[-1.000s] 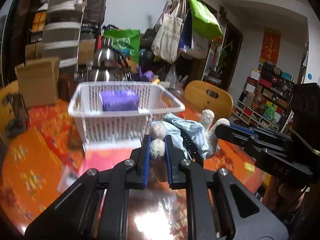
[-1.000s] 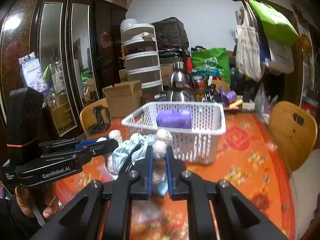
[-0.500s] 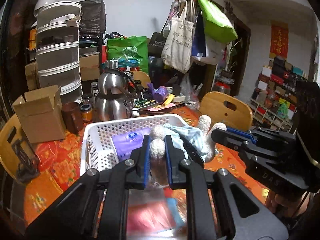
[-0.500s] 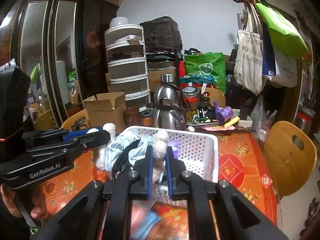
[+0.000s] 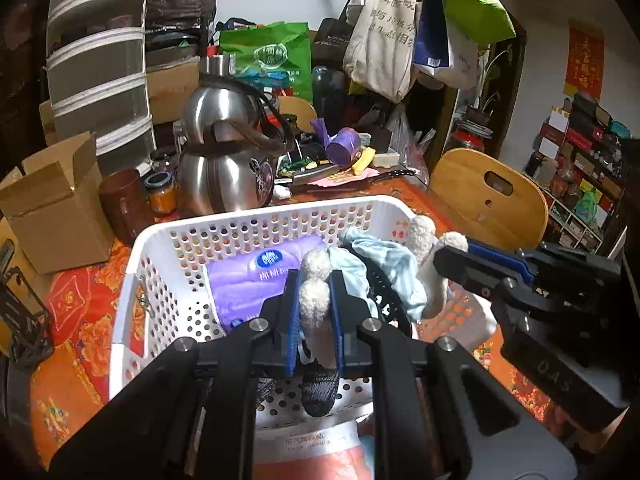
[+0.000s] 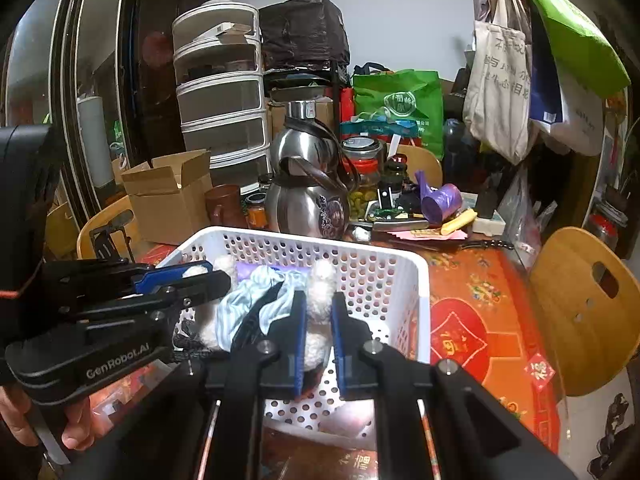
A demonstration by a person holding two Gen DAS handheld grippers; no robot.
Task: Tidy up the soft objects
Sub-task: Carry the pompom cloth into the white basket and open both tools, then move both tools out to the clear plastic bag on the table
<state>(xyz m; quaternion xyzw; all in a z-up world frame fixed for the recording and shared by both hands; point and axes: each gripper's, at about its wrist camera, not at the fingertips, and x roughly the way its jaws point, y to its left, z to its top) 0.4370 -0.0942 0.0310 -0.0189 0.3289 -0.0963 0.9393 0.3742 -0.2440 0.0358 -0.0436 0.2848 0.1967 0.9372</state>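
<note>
A plush toy with fluffy white limbs [image 5: 314,300] and pale blue clothing [image 5: 384,264] hangs over the white perforated basket [image 5: 132,280]. My left gripper [image 5: 314,312] is shut on one white limb; it also shows in the right wrist view [image 6: 200,276]. My right gripper [image 6: 318,312] is shut on another white limb [image 6: 320,288]; it also shows in the left wrist view [image 5: 460,256]. A purple tissue pack [image 5: 248,280] lies inside the basket under the toy. A black knitted piece [image 5: 318,388] dangles below my left gripper.
The basket [image 6: 420,280] stands on a red-orange patterned table [image 6: 472,320]. Behind it are a steel kettle [image 5: 228,168], a cardboard box [image 5: 52,208], a brown cup [image 5: 120,204] and jars. A wooden chair [image 5: 488,196] stands right. A printed pack [image 5: 312,452] lies in front.
Both grippers have carried the plush toy up and forward, from in front of the basket to over its inside. Both stay shut on the white limbs.
</note>
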